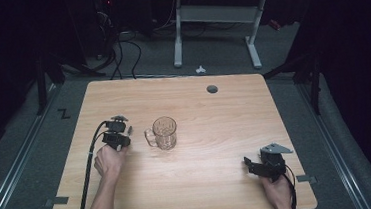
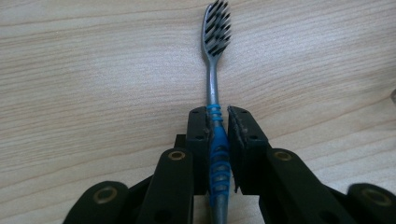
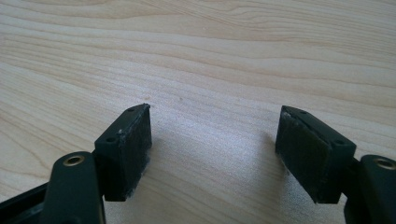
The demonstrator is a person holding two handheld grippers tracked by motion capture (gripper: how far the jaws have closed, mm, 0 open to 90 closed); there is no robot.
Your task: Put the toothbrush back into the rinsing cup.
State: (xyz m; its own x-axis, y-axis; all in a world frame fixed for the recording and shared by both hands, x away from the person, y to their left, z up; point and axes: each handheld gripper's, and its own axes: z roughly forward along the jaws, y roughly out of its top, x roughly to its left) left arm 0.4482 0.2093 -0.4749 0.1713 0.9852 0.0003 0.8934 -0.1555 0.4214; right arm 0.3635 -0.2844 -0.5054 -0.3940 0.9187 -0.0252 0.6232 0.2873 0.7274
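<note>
Jaws of the left gripper (image 2: 218, 135) pinched on a toothbrush (image 2: 215, 84), seen centre-bottom in the left gripper view: blue ribbed grip clamped between the two black pads, grey neck running straight up the frame, bristled head near the top edge, dark and white bristles facing the camera, wooden table (image 2: 93, 70) behind. In the high view, same left gripper (image 1: 117, 133) at centre-left of the frame, gripped by the left hand (image 1: 108, 159), a short tip of the brush poking out just to its right. Just right of that, near the middle, a clear glass mug (image 1: 163, 133), upright, handle toward the frame's left. Jaws of the right gripper (image 3: 215, 149) spread wide in the right gripper view, bare wood between the pads. At lower right of the high view, right gripper (image 1: 266, 164) in the right hand (image 1: 276, 190), well apart from the mug.
</note>
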